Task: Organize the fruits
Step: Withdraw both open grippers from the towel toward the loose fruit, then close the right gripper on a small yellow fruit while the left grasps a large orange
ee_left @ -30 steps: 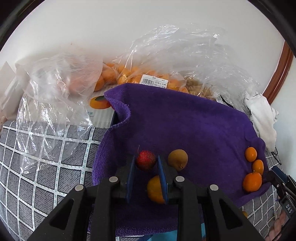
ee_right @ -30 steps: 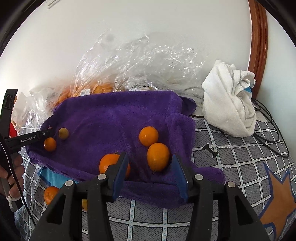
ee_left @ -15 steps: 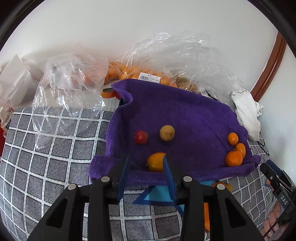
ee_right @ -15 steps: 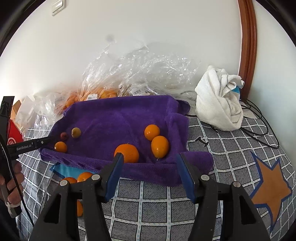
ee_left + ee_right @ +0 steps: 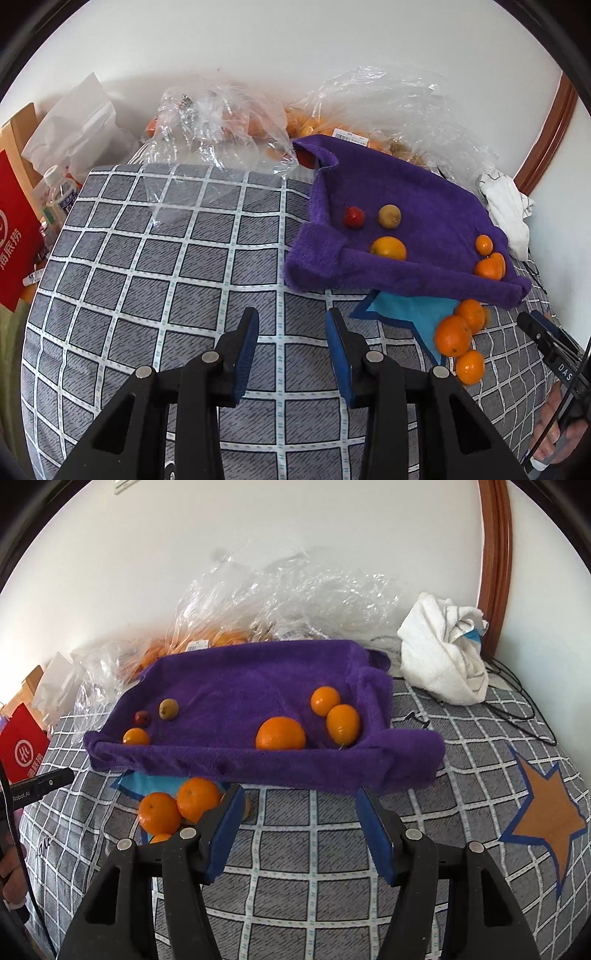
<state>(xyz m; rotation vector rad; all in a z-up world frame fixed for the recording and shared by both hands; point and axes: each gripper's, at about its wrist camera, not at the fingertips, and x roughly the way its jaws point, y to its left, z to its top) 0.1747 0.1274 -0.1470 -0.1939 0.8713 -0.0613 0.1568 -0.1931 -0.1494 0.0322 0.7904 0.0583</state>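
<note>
A purple towel lies on the checked bedspread. On its left part rest a small red fruit, a yellow-green fruit and an orange. Three more oranges sit on its right part. Loose oranges lie on the bedspread before the towel's front edge. My left gripper stands open over bare bedspread, left of the towel. My right gripper is opening, empty, just short of the towel's front edge.
Clear plastic bags with more oranges are piled against the wall behind the towel. A crumpled white cloth and black cables lie at the right. A red box and a bottle stand at the left edge.
The left gripper let go of the red fruit, which now lies on the towel, and pulled back and to the left. The right gripper also backed off the towel, its jaws spreading wider.
</note>
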